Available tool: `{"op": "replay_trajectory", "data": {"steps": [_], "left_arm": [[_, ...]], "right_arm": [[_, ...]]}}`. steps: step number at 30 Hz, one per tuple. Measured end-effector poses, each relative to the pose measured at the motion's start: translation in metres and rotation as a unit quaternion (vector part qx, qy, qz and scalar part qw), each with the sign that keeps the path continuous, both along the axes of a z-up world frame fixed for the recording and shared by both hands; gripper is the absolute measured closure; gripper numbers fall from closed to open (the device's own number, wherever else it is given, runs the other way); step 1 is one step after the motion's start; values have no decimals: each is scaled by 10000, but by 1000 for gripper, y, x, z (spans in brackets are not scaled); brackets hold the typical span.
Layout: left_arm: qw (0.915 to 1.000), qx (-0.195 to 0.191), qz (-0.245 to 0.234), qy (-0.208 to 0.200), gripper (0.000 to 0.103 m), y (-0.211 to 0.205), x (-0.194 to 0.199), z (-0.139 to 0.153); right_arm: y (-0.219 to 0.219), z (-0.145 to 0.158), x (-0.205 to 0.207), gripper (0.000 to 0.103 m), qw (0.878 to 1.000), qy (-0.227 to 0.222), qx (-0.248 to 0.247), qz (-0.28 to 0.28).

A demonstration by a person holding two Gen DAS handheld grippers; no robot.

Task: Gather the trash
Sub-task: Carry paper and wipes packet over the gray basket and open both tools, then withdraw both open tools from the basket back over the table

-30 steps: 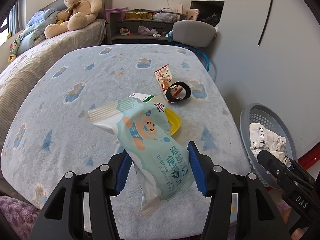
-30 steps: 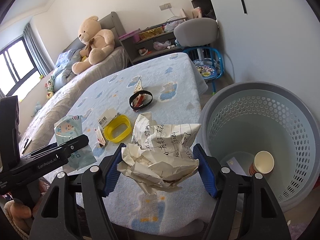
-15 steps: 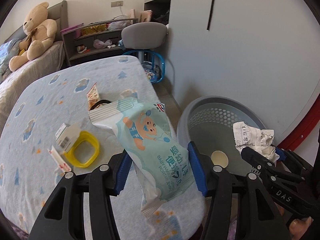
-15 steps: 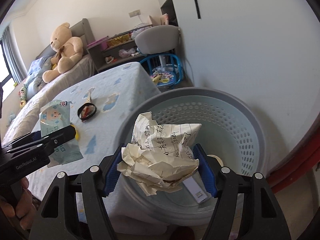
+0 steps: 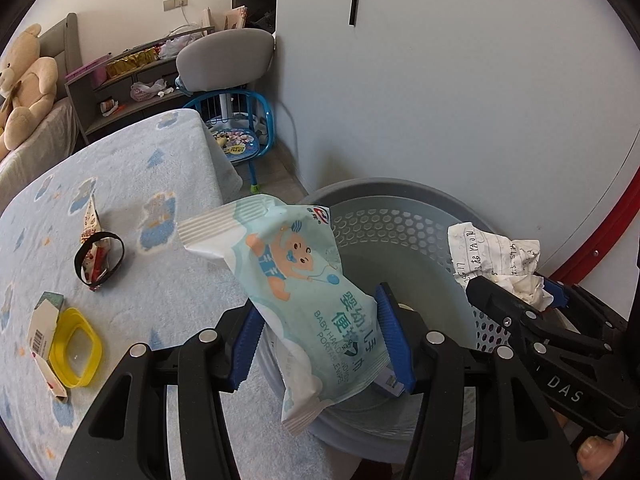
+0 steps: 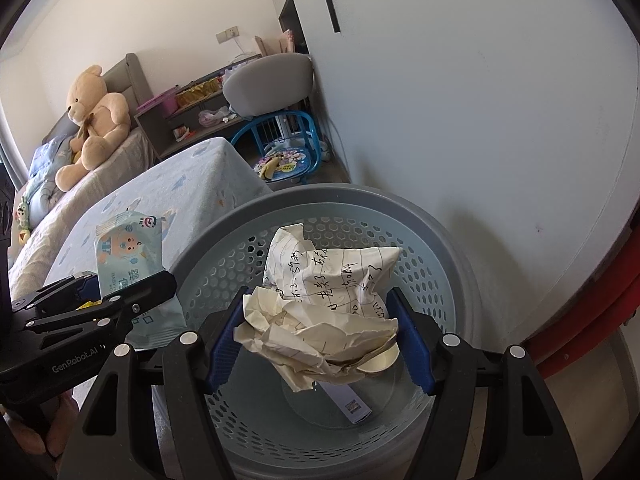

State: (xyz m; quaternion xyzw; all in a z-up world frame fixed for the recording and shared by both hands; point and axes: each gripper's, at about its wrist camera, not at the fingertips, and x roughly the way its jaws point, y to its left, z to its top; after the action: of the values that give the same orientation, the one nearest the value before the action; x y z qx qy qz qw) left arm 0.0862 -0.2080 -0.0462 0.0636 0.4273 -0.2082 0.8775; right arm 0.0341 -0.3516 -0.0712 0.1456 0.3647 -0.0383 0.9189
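Left wrist view: left gripper clamps the wipes packet — long axis running upper left to lower right; right gripper pinches crumpled paper over the basket.

Each black gripper has blue ribbed pads, silver screws and white lettering.

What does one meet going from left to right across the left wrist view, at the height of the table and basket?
Yellow ring → black band → wet wipes pack held in the left tool → grey basket → crumpled paper in the right tool.
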Motion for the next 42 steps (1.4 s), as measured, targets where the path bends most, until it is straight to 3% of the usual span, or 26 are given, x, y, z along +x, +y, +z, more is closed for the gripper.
{"op": "replay_trajectory", "data": {"steps": [9, 11, 14, 42], "left_arm": [[9999, -28, -137, -27, 48, -20, 5, -3], [9999, -34, -133, -53, 38, -22, 4, -1], [9999, -25, -100, -119, 35, -22, 1, 1], [9995, 54, 311, -82, 34, -3, -14, 7]], "right_arm": [[-22, -5, 0, 33, 9996, 44, 140, -257], [-23, -5, -2, 27, 9996, 4, 106, -267], [-26, -3, -5, 21, 9994, -67, 140, -308], [-27, 0, -8, 20, 9993, -104, 284, -240]]}}
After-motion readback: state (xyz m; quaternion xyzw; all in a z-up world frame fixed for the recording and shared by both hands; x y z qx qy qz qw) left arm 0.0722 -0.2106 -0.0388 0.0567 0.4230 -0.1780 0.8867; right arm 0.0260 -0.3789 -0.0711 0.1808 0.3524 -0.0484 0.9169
